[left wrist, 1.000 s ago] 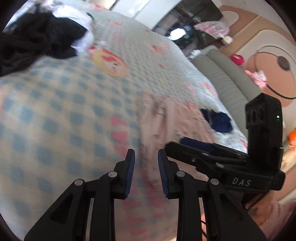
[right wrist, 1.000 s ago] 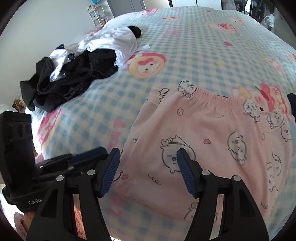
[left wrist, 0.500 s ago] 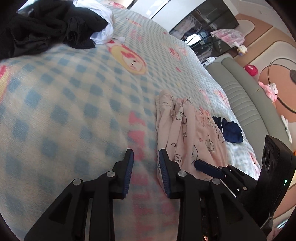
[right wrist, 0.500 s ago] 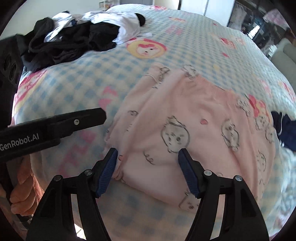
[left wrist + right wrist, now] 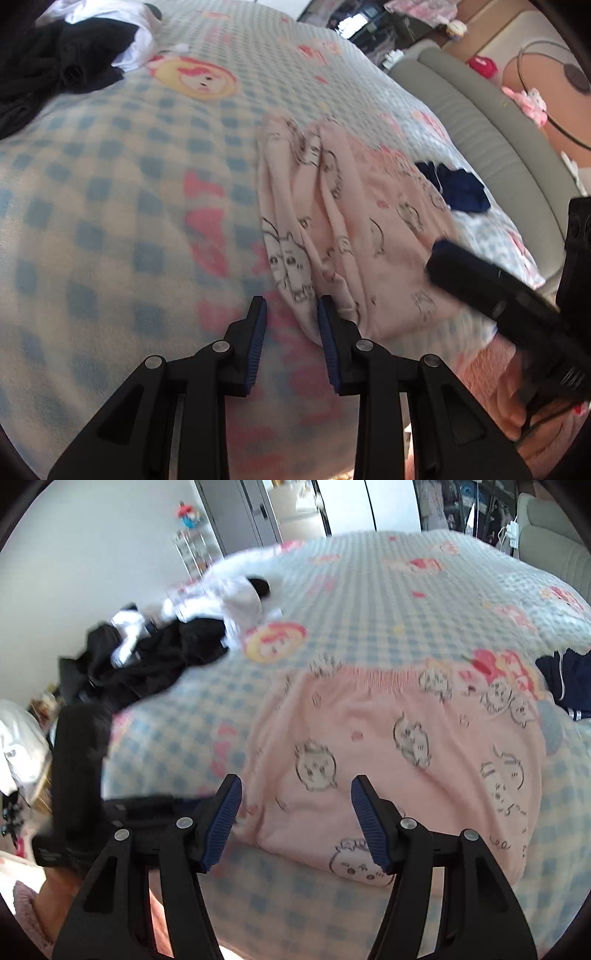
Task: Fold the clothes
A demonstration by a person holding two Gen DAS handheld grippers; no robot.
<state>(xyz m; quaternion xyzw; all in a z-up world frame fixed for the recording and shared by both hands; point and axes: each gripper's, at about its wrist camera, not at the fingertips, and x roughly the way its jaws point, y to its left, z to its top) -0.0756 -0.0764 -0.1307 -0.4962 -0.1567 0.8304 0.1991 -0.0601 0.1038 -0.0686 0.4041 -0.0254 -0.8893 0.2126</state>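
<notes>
Item under work: a pair of pale pink pyjama shorts (image 5: 399,746) printed with outlined cartoon animal faces and a few small pink hearts. It lies on the checked bedspread (image 5: 110,206), a blue-and-cream check with pink cartoon motifs, near the bed's front edge. The elasticated waistband (image 5: 384,675) is gathered and lies on the far side of the shorts. In the right wrist view the fabric lies fairly flat. In the left wrist view the left portion of the shorts (image 5: 354,229) shows several lengthwise folds and ridges. The near hem reaches the bedspread's front edge, where the surface curves downward.

Left gripper (image 5: 291,317): jaws apart by a narrow gap, empty, positioned just at the near left corner of the shorts. The right finger's blue pad (image 5: 327,332) appears to meet the fabric edge; contact cannot be confirmed.

Right gripper (image 5: 295,794): jaws wide apart, empty, above the near hem of the shorts, with the fabric visible between the fingers. Height above the cloth cannot be determined.

Other items, relative to the shorts: a heap of black and white clothes (image 5: 155,661) well apart to the far left; a dark navy garment (image 5: 565,683) just beyond the right end.
</notes>
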